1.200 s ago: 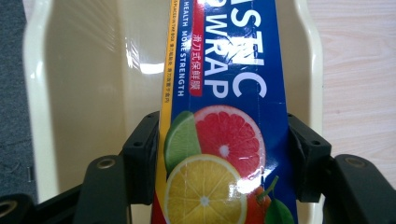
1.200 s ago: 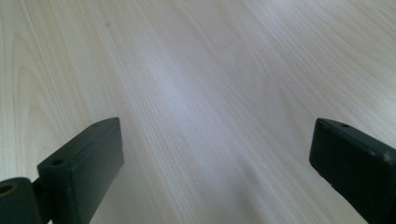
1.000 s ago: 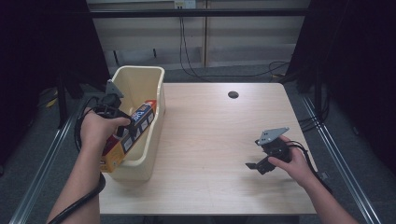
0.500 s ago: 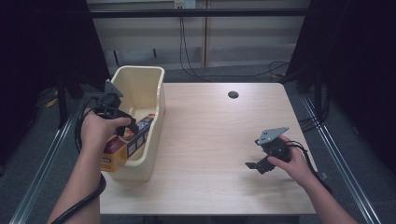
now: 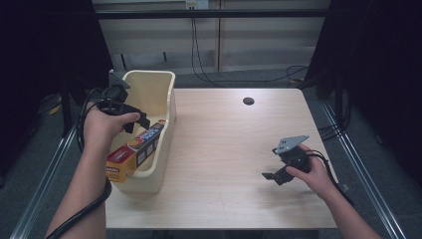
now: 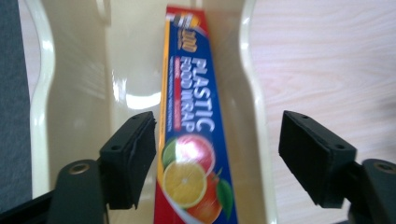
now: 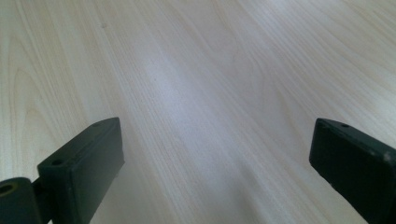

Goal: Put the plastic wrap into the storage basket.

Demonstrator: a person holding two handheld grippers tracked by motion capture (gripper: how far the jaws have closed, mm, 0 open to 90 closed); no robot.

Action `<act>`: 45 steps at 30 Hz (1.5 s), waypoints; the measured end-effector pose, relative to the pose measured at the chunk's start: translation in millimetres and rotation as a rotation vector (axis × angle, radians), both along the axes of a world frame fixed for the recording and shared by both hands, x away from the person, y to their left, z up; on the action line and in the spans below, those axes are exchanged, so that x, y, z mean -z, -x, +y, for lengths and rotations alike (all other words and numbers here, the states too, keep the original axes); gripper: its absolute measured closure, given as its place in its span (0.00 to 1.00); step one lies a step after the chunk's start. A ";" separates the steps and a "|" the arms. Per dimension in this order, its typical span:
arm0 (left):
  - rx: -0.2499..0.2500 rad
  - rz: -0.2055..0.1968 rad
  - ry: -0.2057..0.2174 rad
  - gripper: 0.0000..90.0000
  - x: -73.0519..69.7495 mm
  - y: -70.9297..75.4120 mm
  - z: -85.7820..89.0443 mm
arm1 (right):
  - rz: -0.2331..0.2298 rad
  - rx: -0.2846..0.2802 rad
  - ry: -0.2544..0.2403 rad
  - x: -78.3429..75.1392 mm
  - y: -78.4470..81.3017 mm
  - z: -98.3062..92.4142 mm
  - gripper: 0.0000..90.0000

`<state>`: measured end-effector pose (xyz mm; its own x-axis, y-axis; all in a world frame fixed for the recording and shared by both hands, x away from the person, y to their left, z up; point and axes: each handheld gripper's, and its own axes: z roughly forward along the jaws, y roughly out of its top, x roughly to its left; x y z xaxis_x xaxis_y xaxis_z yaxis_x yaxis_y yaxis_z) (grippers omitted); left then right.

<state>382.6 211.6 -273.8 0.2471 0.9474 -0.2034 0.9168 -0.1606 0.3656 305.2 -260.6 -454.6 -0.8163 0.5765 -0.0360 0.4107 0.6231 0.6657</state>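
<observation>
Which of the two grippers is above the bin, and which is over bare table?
The left gripper is above the bin, over the wrap box. The right gripper has plain wood beneath it.

There is 1 cream plastic bin (image 5: 164, 89) at about 9 o'clock on the 1 wooden surface (image 5: 234, 149). In the bin lies 1 box of plastic food wrap (image 5: 137, 149). There are 2 grippers: 1 left gripper (image 5: 142, 121) at 9 o'clock, 1 right gripper (image 5: 271, 177) at 4 o'clock. The surface has 1 dark round hole (image 5: 248, 101) at 12 o'clock.
</observation>
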 end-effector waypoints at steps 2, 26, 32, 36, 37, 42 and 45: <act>0.002 -0.026 0.018 0.26 -2.4 -1.0 -2.3 | 0.009 -0.009 -0.013 0.0 -0.2 -0.3 0.03; 0.175 -0.099 0.097 0.13 9.9 -6.4 -58.4 | -0.006 -0.007 -0.004 0.4 1.8 0.3 0.03; 0.202 -0.105 0.126 0.12 13.1 -6.4 -69.0 | -0.006 -0.007 -0.001 1.0 2.0 0.9 0.03; 0.230 -0.104 0.134 0.12 17.7 -5.9 -78.7 | -0.005 -0.006 0.001 1.1 2.5 0.8 0.03; 0.240 -0.101 0.135 0.12 18.5 -5.9 -80.9 | -0.003 -0.011 -0.006 1.7 2.2 0.6 0.03; 0.264 -0.105 0.147 0.12 21.6 -6.3 -91.6 | -0.003 -0.002 0.001 2.6 2.6 -0.1 0.03; 0.276 -0.104 0.138 0.12 25.3 -6.3 -97.2 | -0.006 0.000 -0.002 2.4 2.4 -0.4 0.03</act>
<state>388.9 114.4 -299.1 0.5172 0.8069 -0.2852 0.8020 -0.3407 0.4906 302.8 -261.0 -456.9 -0.8162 0.5764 -0.0396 0.4066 0.6217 0.6694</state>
